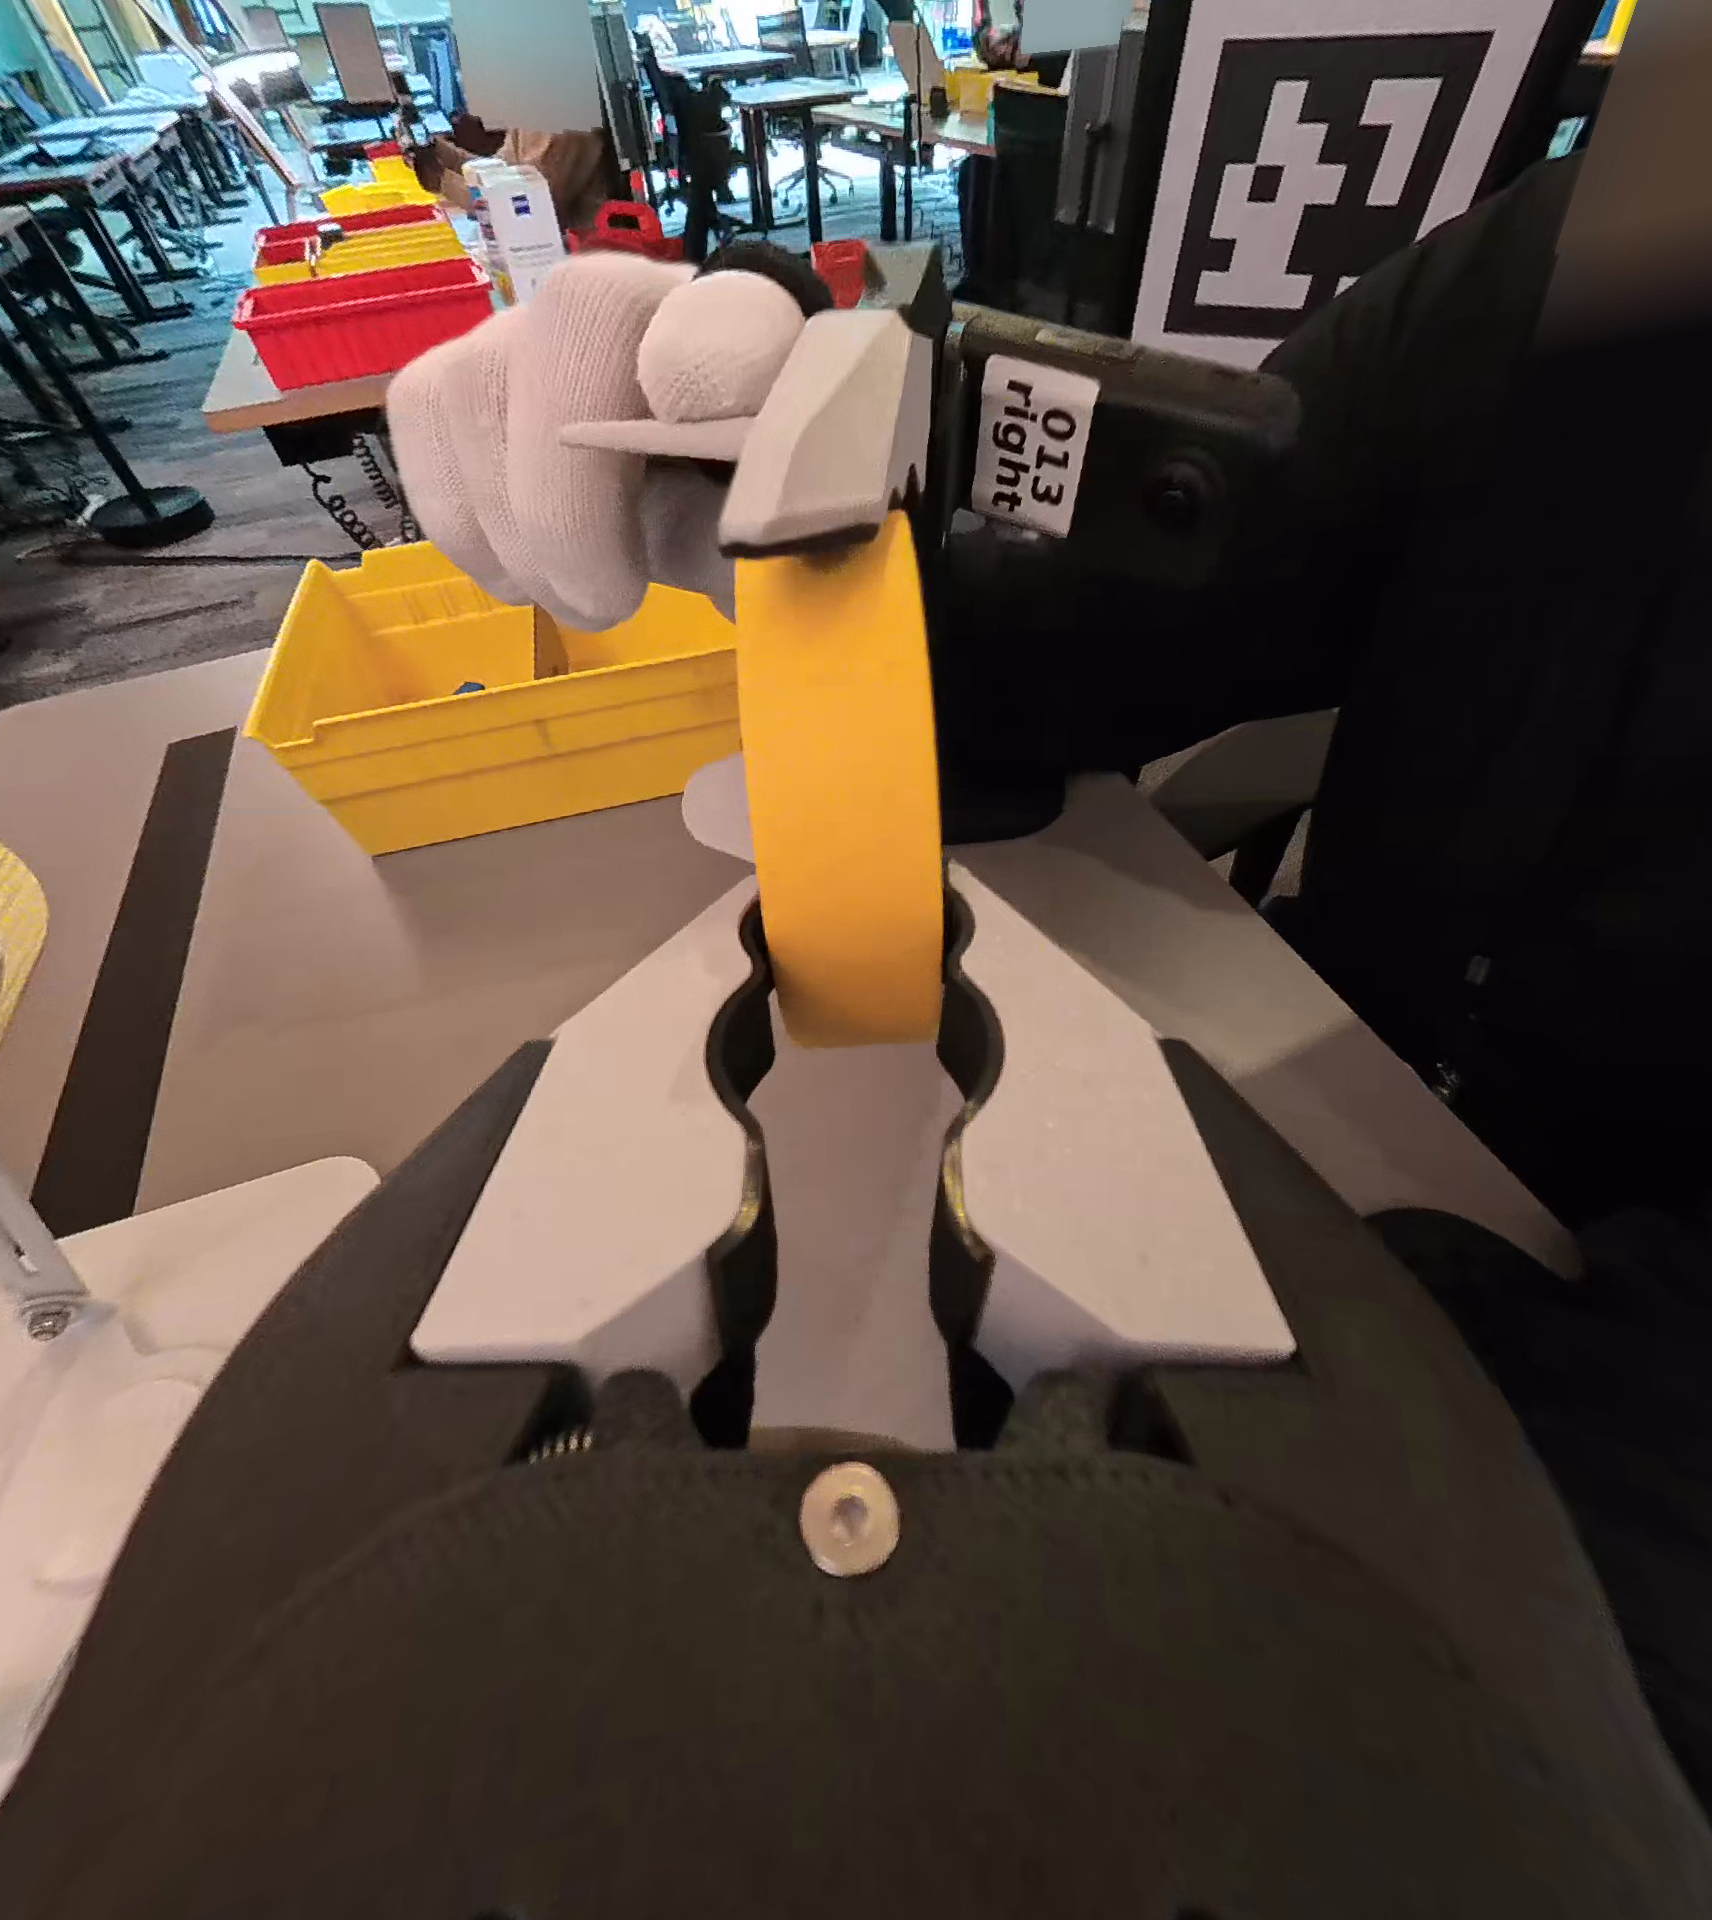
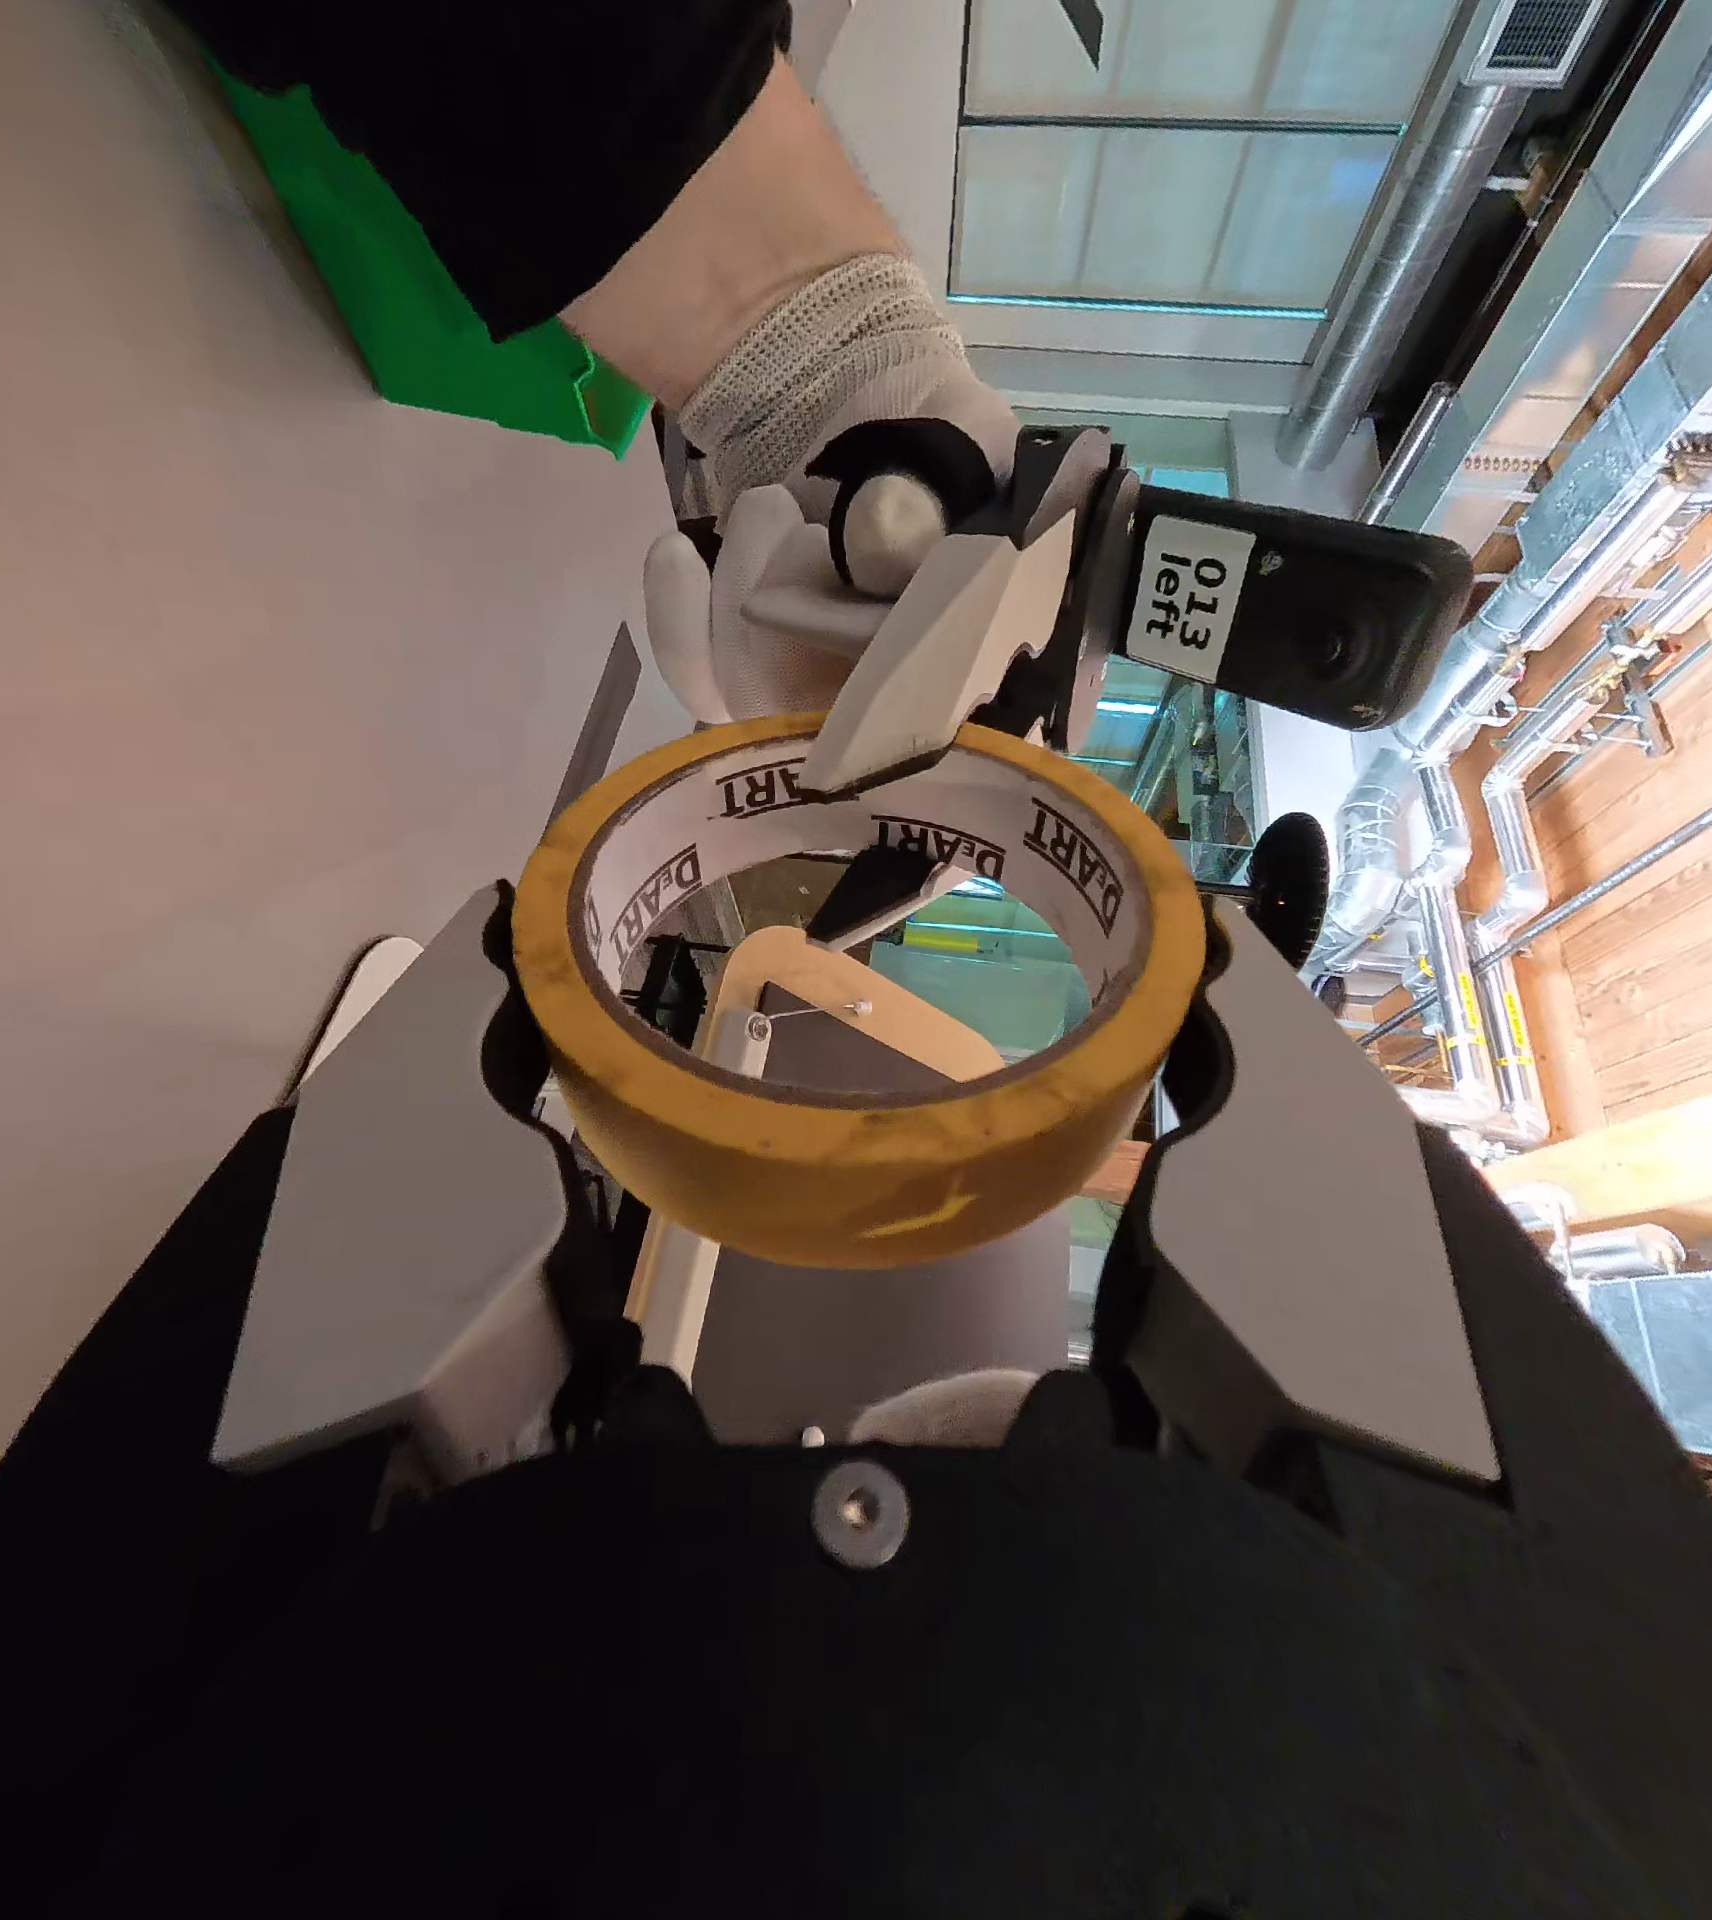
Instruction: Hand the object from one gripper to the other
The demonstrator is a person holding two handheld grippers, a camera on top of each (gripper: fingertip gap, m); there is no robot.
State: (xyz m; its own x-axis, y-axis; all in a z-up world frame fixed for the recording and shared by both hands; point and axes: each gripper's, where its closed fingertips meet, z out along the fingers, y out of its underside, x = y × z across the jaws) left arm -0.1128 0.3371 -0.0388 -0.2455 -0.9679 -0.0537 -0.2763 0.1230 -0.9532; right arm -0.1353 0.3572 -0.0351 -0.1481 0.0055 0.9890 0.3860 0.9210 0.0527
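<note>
- Grey desk (image 1: 312,935), yellow bin (image 1: 478,748) far left.
- Tape roll (image 1: 836,769) gripped across width by left claw (image 1: 854,904), across rim by right claw (image 2: 857,914).
- Confirm receiving grip before easing the other open.

A big open-plan lab or workshop office: rows of desks (image 1: 810,104) and rolling chairs (image 1: 821,177) run far back over carpet, and red parts bins (image 1: 364,322) and yellow parts bins (image 1: 478,727) sit on each bench (image 1: 332,935). A large black-and-white marker board (image 1: 1340,177) stands near. Overhead hang bare silver ducts (image 2: 1371,229) and pipes (image 2: 1517,935) against wood panelling (image 2: 1662,914)
</note>
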